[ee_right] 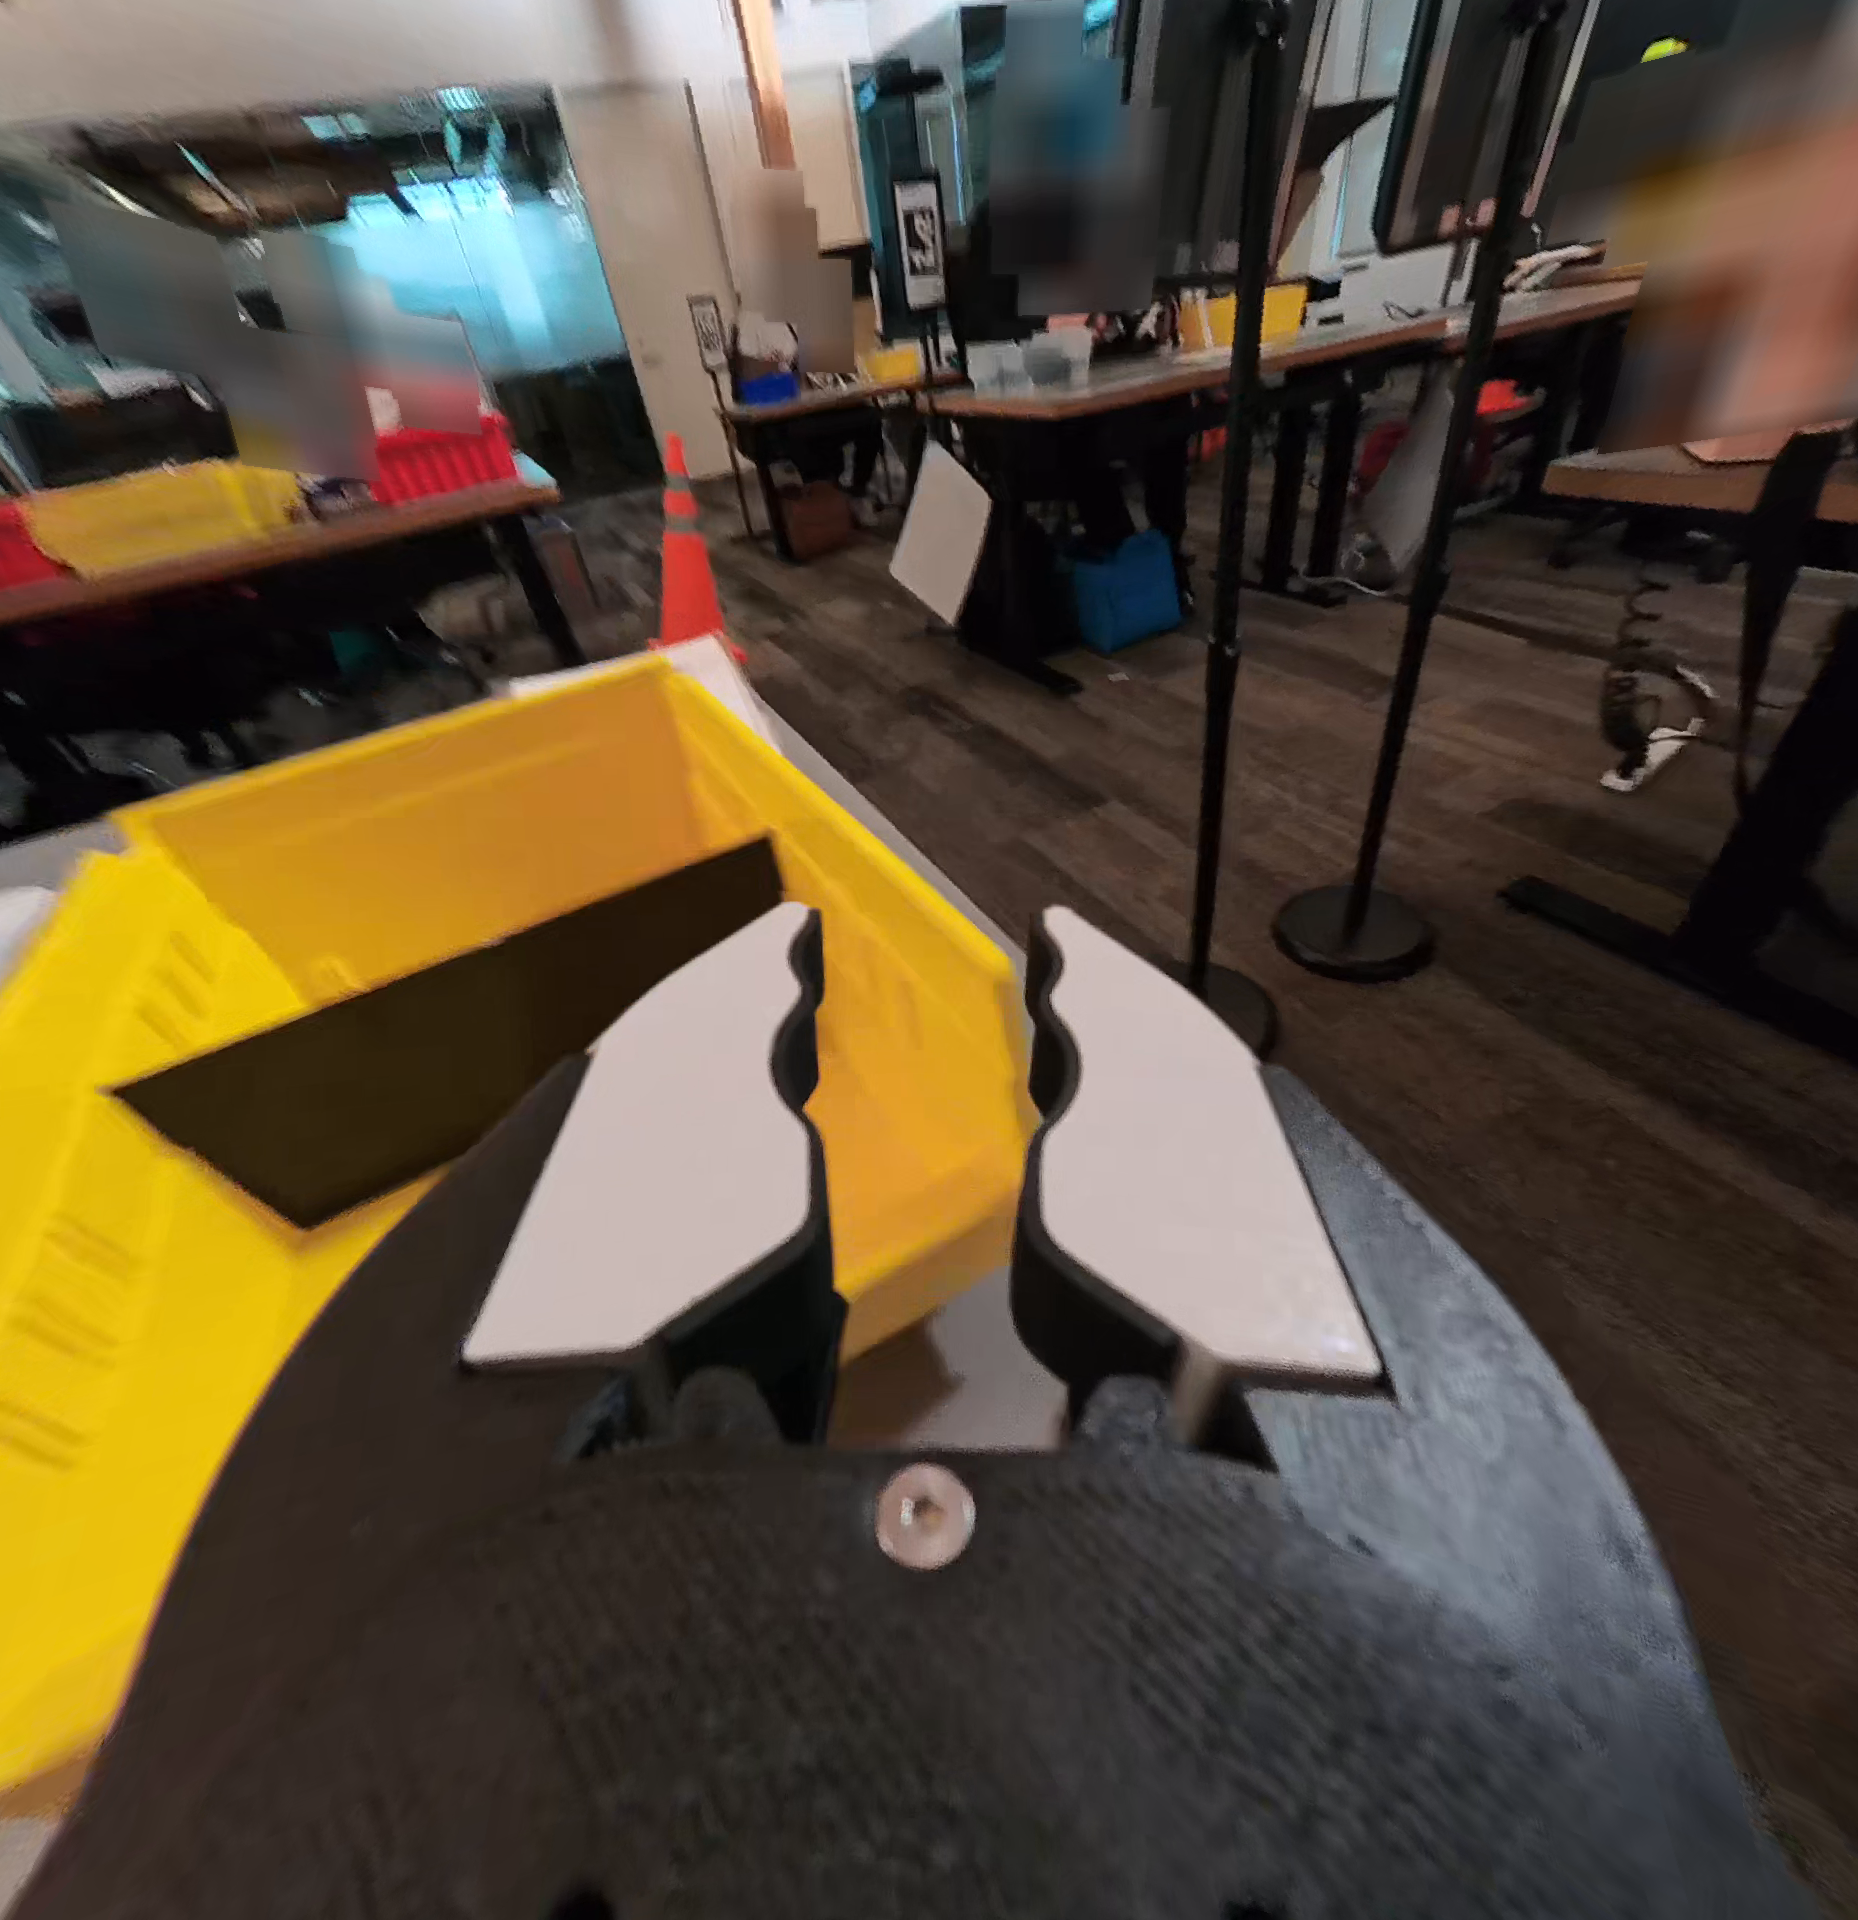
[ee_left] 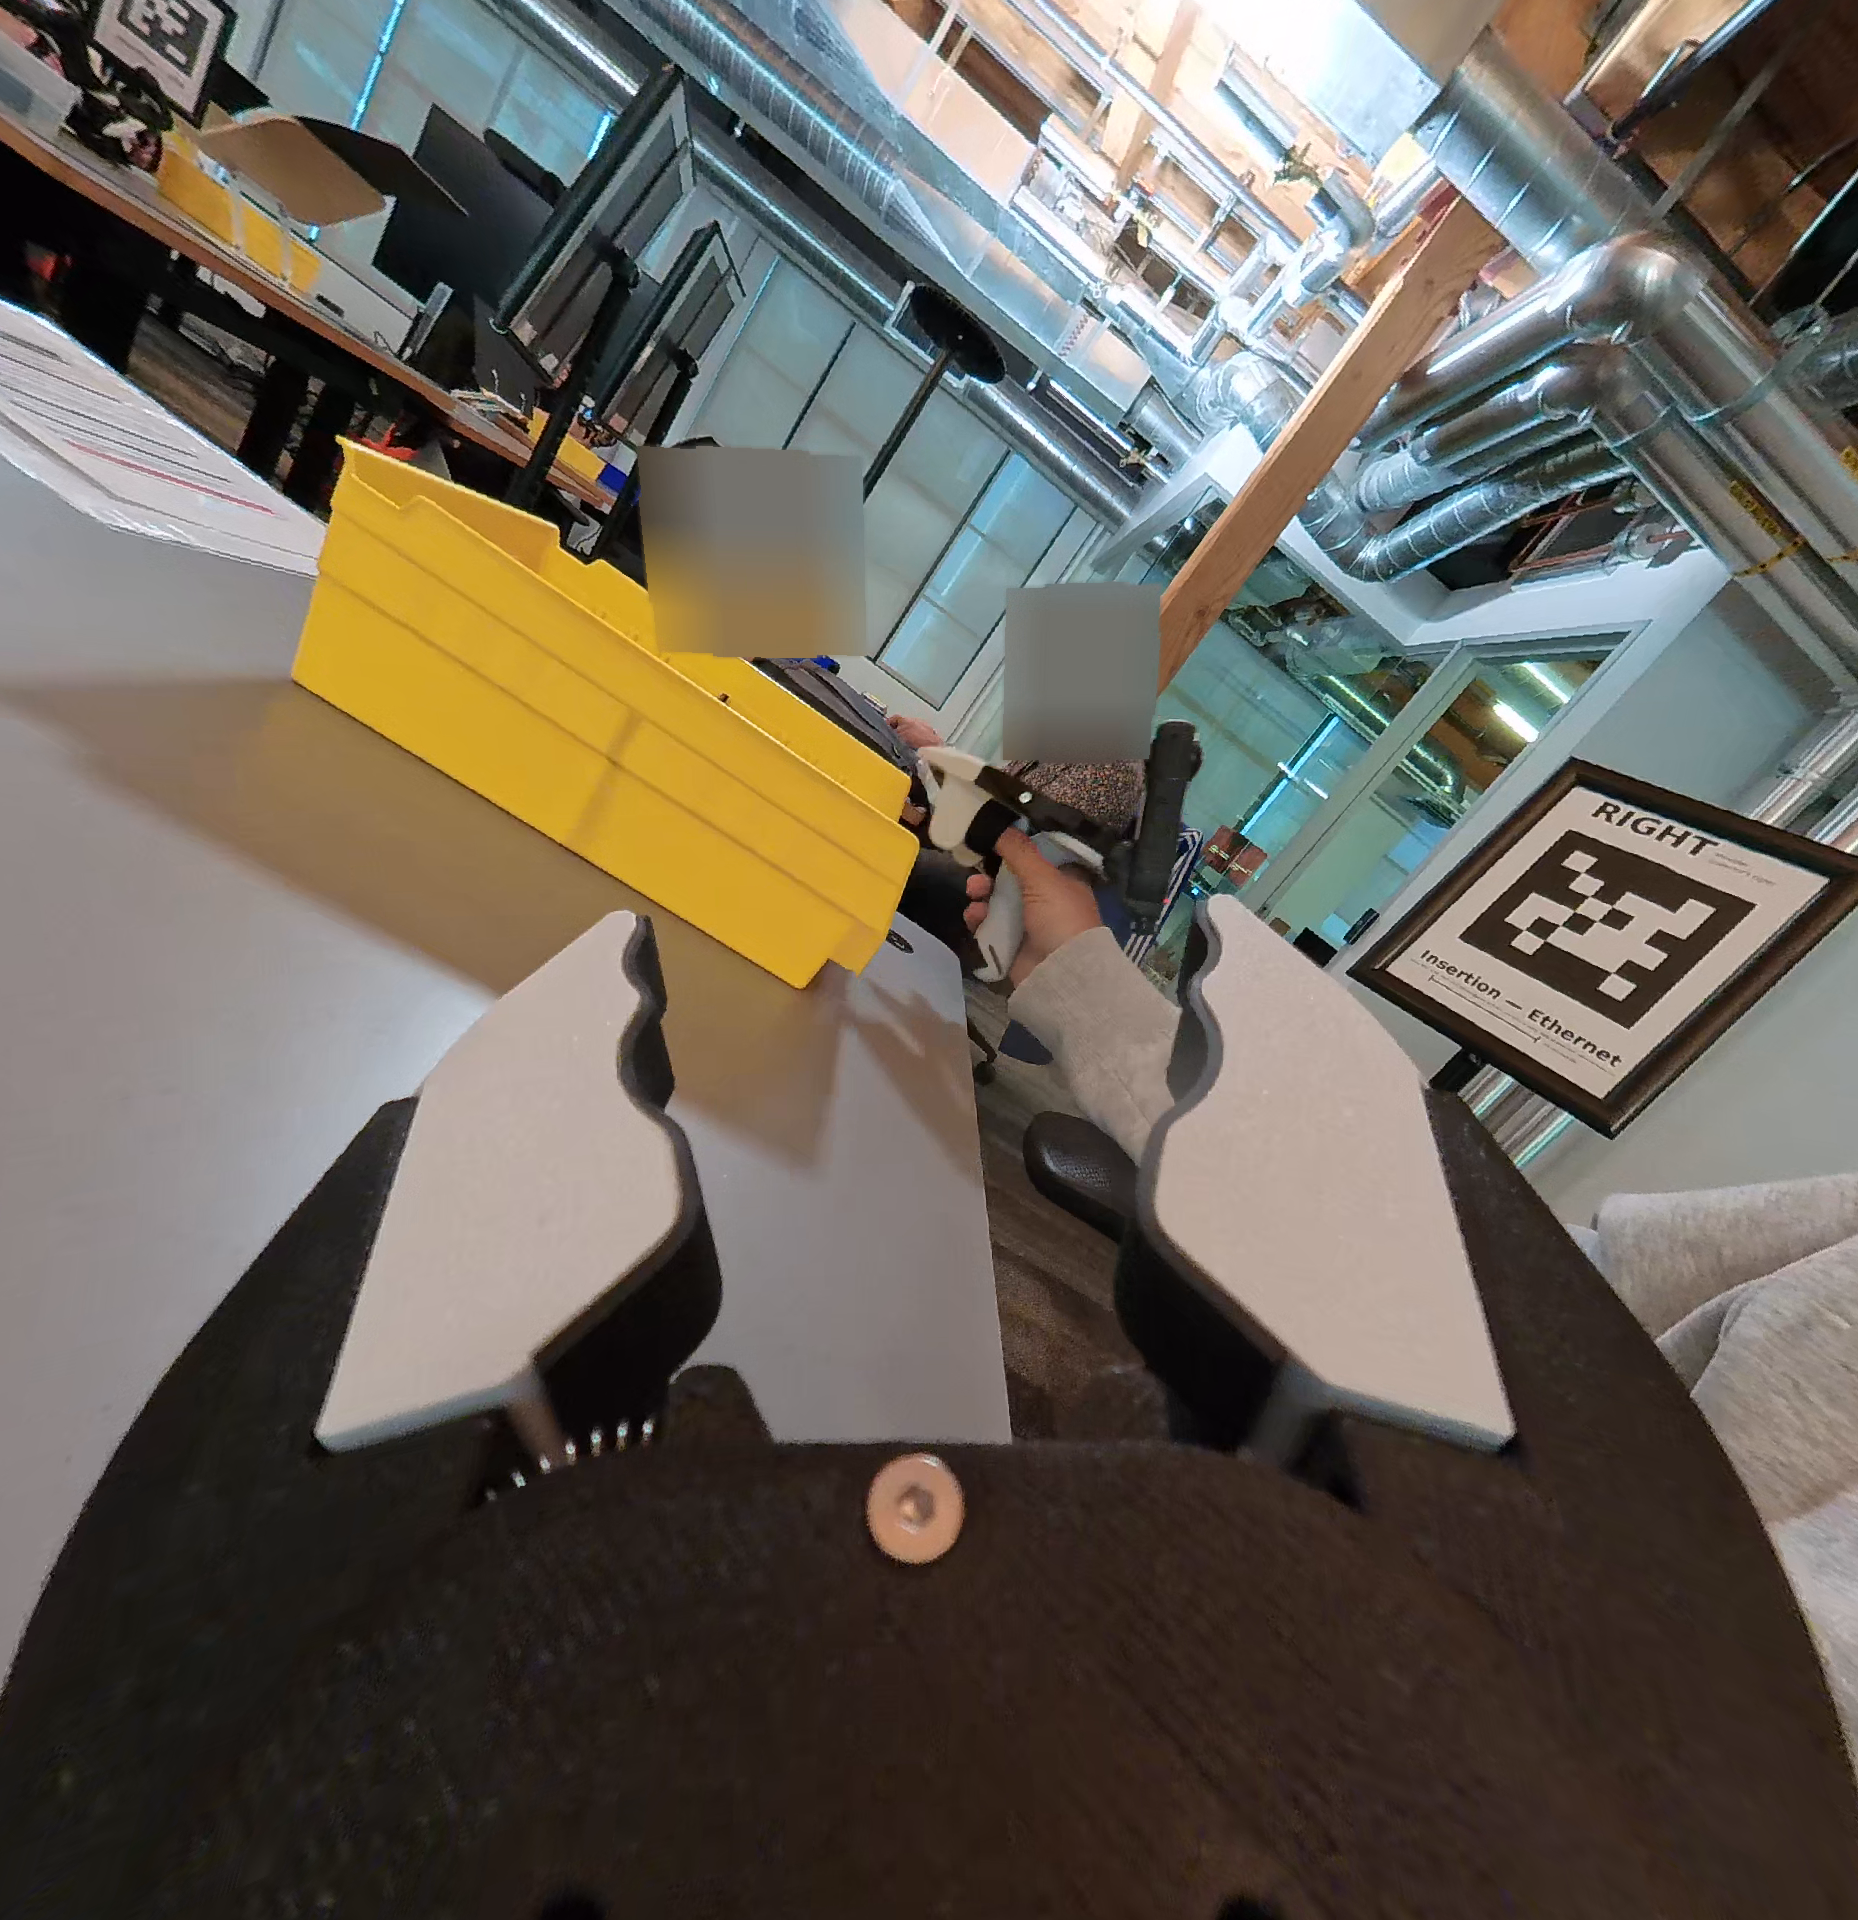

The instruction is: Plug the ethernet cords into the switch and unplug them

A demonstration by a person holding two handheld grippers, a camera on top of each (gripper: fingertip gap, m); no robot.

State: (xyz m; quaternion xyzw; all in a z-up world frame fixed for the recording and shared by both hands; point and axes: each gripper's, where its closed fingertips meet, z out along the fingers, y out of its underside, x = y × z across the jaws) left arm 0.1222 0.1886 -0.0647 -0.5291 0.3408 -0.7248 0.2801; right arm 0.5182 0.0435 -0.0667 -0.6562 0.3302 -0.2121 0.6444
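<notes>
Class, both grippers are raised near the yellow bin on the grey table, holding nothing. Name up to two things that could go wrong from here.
1. The right gripper, open and empty, hovers above the yellow bin, which sits close to the table edge; a careless descent could knock it toward the floor.
2. Neither view shows the switch or any ethernet cord, and the left gripper points past the table, so reaching without looking down first may miss.

glossy yellow plastic bin (ee_right: 551,831) (smooth), matt grey tabletop (ee_left: 177,1039)

Bright daylight through glass walls, glare overhead; the right wrist view is motion-blurred, both bend at edges.
</notes>
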